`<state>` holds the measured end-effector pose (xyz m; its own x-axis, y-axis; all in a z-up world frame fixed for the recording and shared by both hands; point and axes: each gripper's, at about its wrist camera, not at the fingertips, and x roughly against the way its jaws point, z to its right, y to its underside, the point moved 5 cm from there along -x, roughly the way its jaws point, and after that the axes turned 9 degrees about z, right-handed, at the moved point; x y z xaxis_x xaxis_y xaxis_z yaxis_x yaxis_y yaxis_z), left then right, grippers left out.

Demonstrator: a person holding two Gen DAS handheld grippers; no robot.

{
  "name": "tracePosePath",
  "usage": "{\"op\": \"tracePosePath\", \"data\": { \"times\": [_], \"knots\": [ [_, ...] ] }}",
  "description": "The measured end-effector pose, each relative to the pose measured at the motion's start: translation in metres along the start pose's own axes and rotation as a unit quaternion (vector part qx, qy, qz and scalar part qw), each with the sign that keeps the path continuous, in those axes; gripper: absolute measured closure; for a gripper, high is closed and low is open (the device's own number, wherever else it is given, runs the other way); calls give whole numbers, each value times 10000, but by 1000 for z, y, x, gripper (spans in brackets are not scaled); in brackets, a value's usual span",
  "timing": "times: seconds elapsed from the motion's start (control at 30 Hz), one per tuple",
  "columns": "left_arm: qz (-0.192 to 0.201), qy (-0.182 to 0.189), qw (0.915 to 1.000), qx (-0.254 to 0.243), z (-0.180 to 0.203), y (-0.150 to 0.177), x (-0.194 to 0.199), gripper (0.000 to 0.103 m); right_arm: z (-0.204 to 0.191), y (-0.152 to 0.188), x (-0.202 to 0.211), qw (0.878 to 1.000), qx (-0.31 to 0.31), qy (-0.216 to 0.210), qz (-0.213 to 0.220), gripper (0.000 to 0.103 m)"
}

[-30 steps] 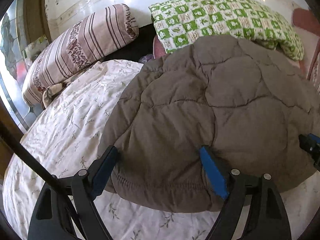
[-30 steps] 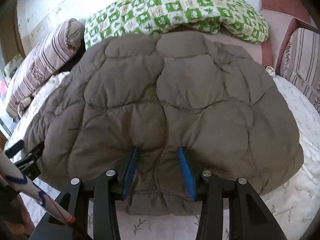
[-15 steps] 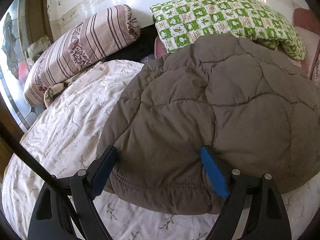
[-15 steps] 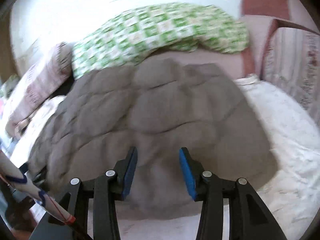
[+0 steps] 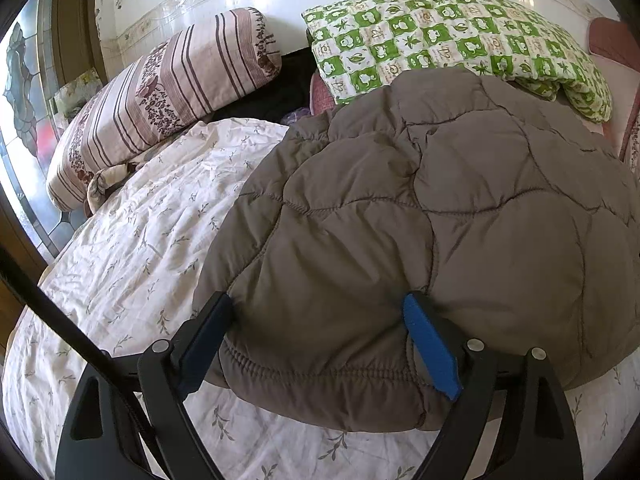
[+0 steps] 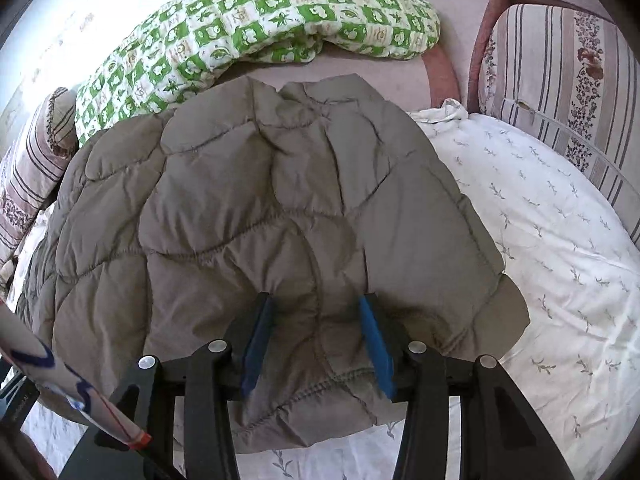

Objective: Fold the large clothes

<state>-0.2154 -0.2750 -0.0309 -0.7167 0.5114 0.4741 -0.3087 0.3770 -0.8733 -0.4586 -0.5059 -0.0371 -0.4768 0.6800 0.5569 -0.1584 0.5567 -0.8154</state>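
A brown quilted puffer jacket (image 5: 420, 216) lies spread on the white floral bed sheet (image 5: 132, 240), hem toward me. My left gripper (image 5: 320, 320) is open wide, its blue fingers straddling the near left hem. In the right wrist view the jacket (image 6: 256, 208) fills the middle. My right gripper (image 6: 314, 312) hovers over the near hem with its jaws partly apart, jacket fabric bulging between them; I cannot tell whether they pinch it.
A green-and-white checked quilt (image 5: 448, 36) lies behind the jacket. A striped pillow (image 5: 160, 92) sits at the left by the wall. Another striped cushion (image 6: 560, 76) stands at the right. Bare sheet (image 6: 552, 240) lies right of the jacket.
The right gripper has swung to the right and pulled back, so more sheet and the right cushion show. The left gripper has hardly moved and stays open.
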Motion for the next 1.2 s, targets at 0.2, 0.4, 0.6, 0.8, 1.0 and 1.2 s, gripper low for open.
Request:
{"op": "tracePosePath", "data": {
  "times": [0.2,0.4,0.6,0.8,1.0,1.2],
  "knots": [
    [3,0,10000,-2,0,0,0,15,1,0,-4,9999,-47,-40,-95,53],
    [-13,21,10000,24,-1,0,0,15,0,-1,-2,9999,-54,-46,-84,49],
    [-30,37,10000,65,-2,-1,-1,15,-1,-2,0,9998,-111,-113,-82,44],
    [-49,60,9999,102,-3,-1,-1,15,0,-5,6,9996,-217,-144,-97,43],
    [-90,120,9997,207,-5,-3,-1,15,6,-19,22,9992,-270,-49,275,42],
    [-167,236,9991,300,-8,-3,-3,15,23,-11,3,9987,-484,65,-153,40]
  ]
}}
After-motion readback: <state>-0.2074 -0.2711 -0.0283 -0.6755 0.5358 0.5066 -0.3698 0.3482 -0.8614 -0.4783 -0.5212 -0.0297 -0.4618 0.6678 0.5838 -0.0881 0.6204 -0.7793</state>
